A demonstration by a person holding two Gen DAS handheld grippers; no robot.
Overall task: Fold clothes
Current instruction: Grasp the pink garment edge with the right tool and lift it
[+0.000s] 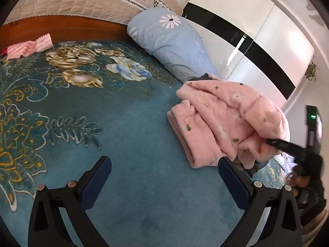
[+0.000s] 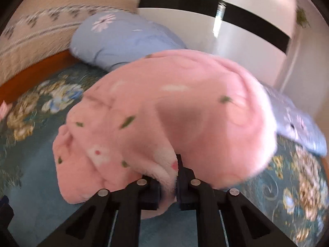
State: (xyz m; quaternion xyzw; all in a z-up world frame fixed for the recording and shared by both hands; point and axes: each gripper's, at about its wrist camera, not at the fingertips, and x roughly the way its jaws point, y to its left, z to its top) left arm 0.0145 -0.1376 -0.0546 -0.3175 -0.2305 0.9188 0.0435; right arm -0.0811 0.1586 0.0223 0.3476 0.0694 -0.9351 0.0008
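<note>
One right tool (image 2: 168,177) pinches the pink fleece garment (image 2: 164,113) bunched, axis unclear.

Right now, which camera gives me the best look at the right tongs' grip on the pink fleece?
The right wrist view: the right tongs are shut on a fold of the pink fleece, close up though blurred. The left wrist view shows only one dark finger reaching into the fleece from the side; the left tongs hang open over the blanket.

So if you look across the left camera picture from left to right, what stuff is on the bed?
Small pink-and-white striped cloth → gold and blue flowers woven into the teal blanket → light blue daisy pillow → fluffy pink fleece garment.
</note>
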